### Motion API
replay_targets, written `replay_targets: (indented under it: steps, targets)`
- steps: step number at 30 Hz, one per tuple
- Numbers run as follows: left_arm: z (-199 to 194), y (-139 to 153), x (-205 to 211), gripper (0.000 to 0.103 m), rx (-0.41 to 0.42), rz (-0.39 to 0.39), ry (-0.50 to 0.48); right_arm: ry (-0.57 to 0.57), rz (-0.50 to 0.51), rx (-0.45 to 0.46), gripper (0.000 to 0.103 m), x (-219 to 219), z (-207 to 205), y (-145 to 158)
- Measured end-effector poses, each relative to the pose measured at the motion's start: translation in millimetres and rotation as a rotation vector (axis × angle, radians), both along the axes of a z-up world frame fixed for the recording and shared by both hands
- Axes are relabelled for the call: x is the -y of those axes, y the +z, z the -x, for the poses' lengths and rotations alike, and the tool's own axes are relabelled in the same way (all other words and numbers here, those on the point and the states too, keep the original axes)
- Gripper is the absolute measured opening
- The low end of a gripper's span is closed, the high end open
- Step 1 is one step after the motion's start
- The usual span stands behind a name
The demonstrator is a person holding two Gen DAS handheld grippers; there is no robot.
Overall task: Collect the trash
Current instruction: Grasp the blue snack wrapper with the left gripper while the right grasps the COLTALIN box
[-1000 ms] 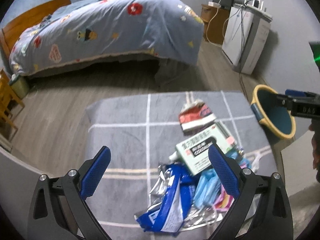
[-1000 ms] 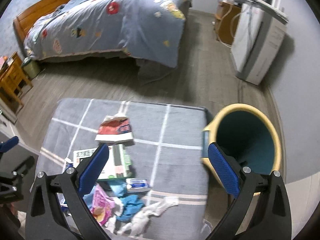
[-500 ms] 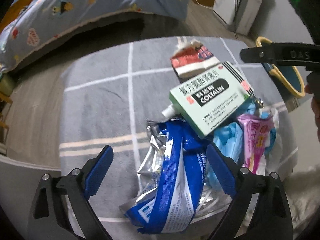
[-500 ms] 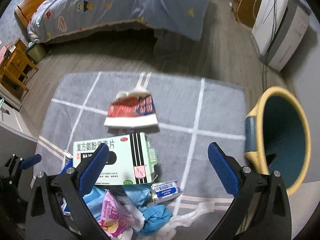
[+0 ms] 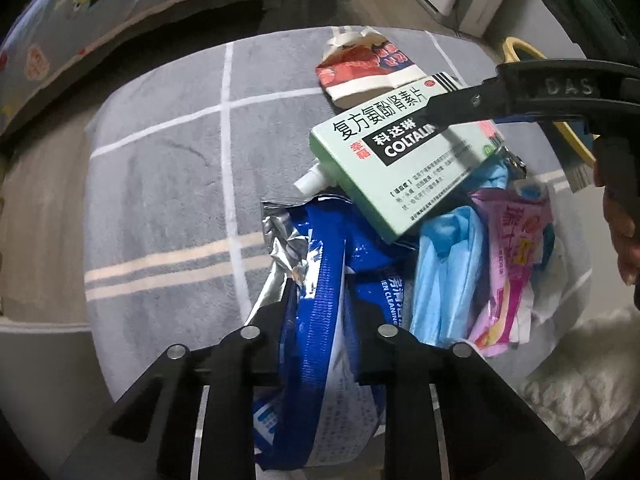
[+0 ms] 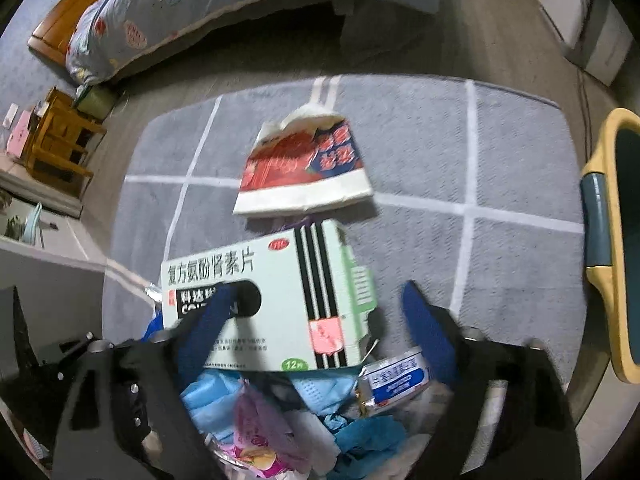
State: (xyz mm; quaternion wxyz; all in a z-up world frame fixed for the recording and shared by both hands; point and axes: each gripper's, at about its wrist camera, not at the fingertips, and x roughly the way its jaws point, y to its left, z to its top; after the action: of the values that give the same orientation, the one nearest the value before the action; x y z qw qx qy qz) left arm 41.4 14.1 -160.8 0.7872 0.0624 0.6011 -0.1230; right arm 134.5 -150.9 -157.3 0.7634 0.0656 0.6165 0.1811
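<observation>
The blue wrapper (image 5: 320, 320) was clamped between the closed fingers of the left gripper (image 5: 318, 312) on the rug (image 5: 160, 184). The right gripper (image 6: 316, 320) was held open over the box (image 6: 280, 292).

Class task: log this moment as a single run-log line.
left gripper: shut on blue wrapper | right gripper: open, straddling medicine box | bin: right of rug
</observation>
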Motion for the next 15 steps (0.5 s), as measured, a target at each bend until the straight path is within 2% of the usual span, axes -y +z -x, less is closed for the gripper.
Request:
replay_targets:
  steps: [1, 3, 6, 8, 11, 15]
  targets:
    - [0.4, 0.1, 0.9, 0.021, 0.001, -0.002, -0.002, -0.003, -0.010, 0.006, 0.061, 0.1, 0.2, 3.2]
    - [0.0, 1.3, 3.0, 0.021, 0.001, -0.005, 0.000, -0.021, -0.032, 0.023, 0.042, 2.7, -0.3, 11.8]
    - [-0.9, 3.2, -0.1, 0.020, 0.003, -0.016, 0.021, -0.042, -0.072, 0.030, 0.027, 10.3, -0.1, 22.5]
    - [0.2, 6.4, -4.8, 0.019, 0.003, -0.006, 0.038, -0.050, -0.081, 0.027, 0.001, 15.6, 1.2, 29.3]
    - [-0.7, 13.1, -10.0, 0.018, 0.015, 0.025, 0.056, -0.052, -0.128, 0.016, 0.001, 18.4, 2.2, 34.4]
    - [2.7, 16.4, -8.5, 0.018, 0.024, 0.006, 0.055, -0.048, -0.113, 0.065, 0.001, 16.9, 3.9, 46.0]
